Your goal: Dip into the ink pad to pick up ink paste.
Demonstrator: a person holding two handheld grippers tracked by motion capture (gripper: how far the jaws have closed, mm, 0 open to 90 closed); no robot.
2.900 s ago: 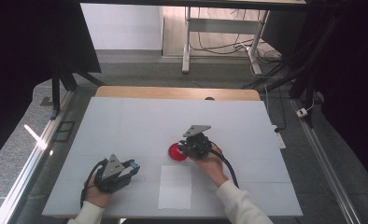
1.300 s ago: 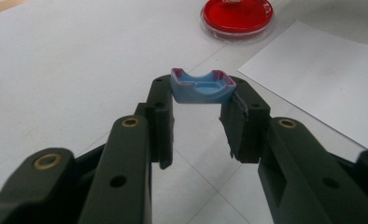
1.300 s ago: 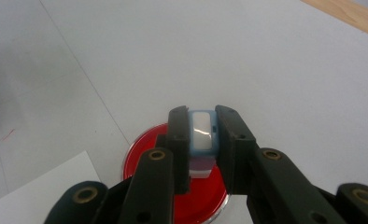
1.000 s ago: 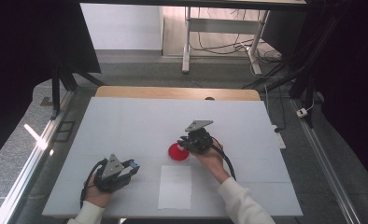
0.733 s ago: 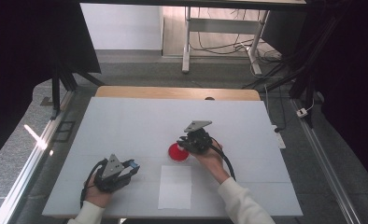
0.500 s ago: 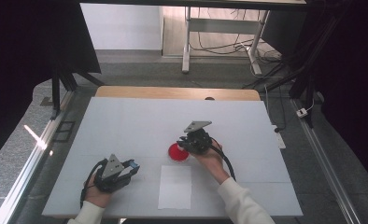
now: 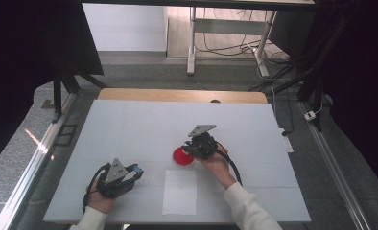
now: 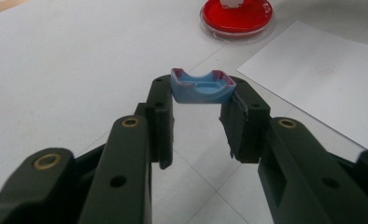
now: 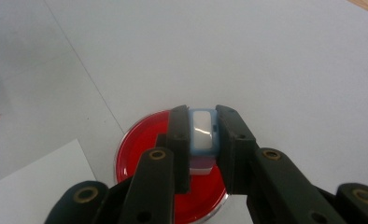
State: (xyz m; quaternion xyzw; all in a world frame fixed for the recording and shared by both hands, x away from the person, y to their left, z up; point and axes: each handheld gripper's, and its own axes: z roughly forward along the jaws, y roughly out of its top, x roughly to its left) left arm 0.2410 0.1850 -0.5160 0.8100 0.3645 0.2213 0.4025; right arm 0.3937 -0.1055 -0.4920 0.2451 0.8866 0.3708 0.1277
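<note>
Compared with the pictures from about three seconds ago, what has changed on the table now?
Nothing has visibly changed. The right gripper stays shut on a small white and blue block over the round red dish. The left gripper stays shut on a small blue curved plastic piece near the table's front edge. The white paper sheet lies where it was.

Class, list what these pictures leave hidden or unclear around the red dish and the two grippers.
- Right gripper view: the near part of the red dish hidden behind the right gripper and its white block.
- High view: the blue piece in the left gripper too small to identify.
- Left gripper view: paper sheet cut off by the right edge.
</note>
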